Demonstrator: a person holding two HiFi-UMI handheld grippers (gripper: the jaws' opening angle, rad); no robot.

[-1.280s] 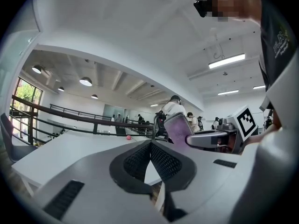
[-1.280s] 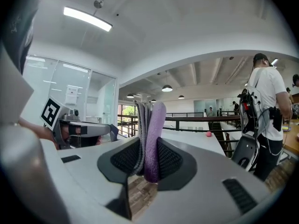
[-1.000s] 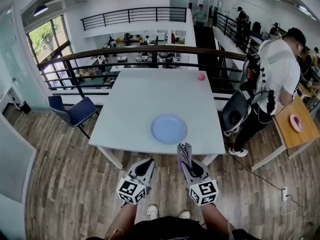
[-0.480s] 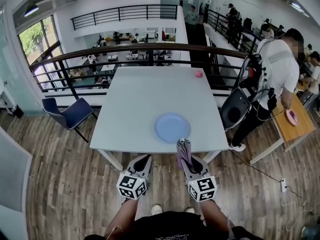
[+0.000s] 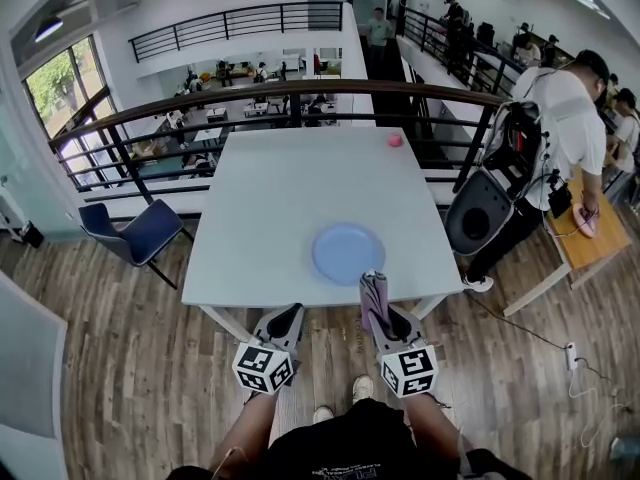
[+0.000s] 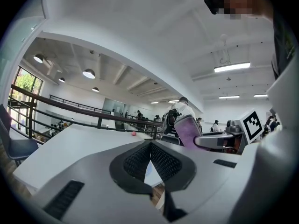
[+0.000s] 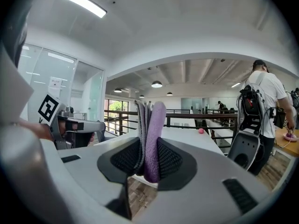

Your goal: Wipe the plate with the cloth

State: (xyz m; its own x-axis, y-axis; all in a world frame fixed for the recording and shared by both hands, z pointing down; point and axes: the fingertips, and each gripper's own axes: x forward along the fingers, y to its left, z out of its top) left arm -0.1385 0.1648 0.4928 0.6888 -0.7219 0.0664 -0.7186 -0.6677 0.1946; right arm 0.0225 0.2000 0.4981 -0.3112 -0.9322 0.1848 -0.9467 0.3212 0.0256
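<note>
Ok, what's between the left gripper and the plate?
Head view: only bare table lies between the left gripper and the plate.

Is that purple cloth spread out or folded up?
Folded. The cloth stands upright as several stacked layers, purple and grey, pinched between the jaws of the right hand-held gripper.

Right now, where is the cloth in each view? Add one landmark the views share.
Head view: cloth lower centre, upright in the right gripper, just below the plate.
Left gripper view: right of centre, purple.
Right gripper view: dead centre, between the jaws.
Shared landmark: the pink ball.
</note>
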